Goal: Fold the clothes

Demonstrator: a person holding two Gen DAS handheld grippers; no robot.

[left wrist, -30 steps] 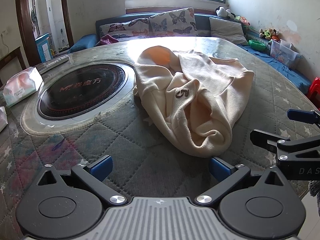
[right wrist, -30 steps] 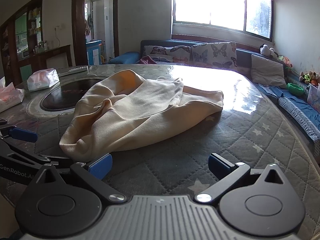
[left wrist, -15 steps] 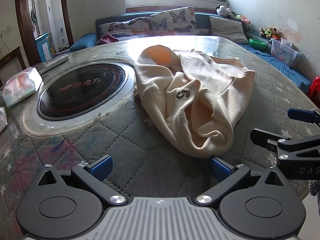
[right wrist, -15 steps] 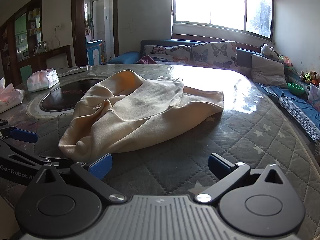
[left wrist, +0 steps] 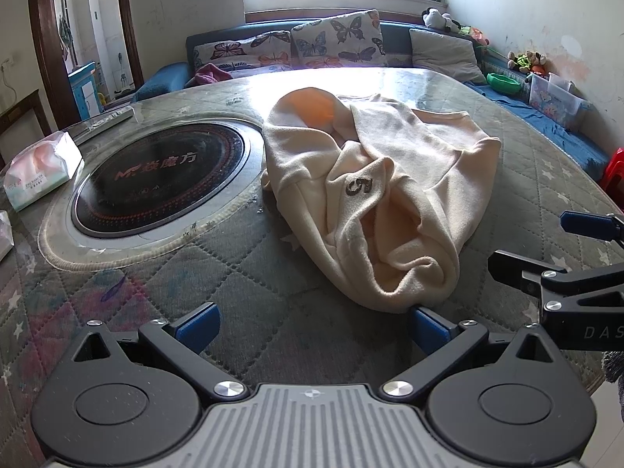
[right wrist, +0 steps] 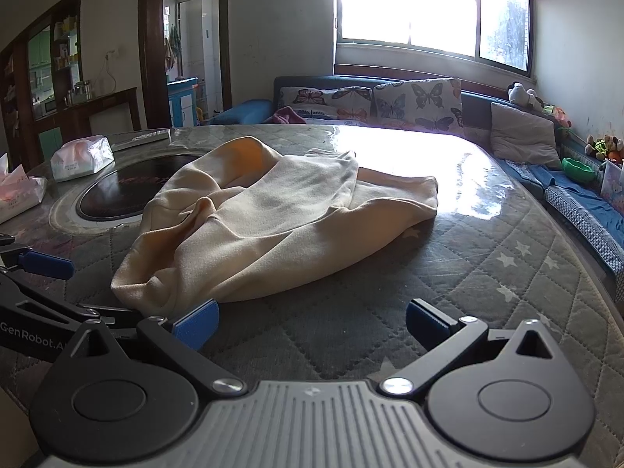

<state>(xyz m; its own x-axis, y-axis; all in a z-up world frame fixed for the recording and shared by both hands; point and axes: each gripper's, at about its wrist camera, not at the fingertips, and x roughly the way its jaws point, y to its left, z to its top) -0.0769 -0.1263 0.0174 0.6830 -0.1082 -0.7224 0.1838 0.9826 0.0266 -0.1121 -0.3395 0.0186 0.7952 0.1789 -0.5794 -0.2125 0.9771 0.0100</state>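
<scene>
A cream garment point(left wrist: 390, 179) with a "5" patch lies crumpled on the quilted round table point(left wrist: 241, 280); it also shows in the right wrist view point(right wrist: 273, 218). My left gripper point(left wrist: 312, 325) is open and empty, just short of the garment's near end, its right fingertip close to the cloth. My right gripper point(right wrist: 310, 323) is open and empty, its left fingertip next to the garment's near corner. The right gripper also shows at the right edge of the left wrist view point(left wrist: 565, 273), and the left gripper at the left edge of the right wrist view point(right wrist: 43, 284).
A black round cooktop point(left wrist: 156, 171) is set into the table left of the garment. Tissue packs point(left wrist: 39, 167) lie at the table's left edge. A sofa with butterfly cushions point(left wrist: 312, 46) stands behind the table. Toys and a plastic box point(left wrist: 553, 93) line the right wall.
Both grippers have crept slightly forward toward the garment's near end. The garment has not moved.
</scene>
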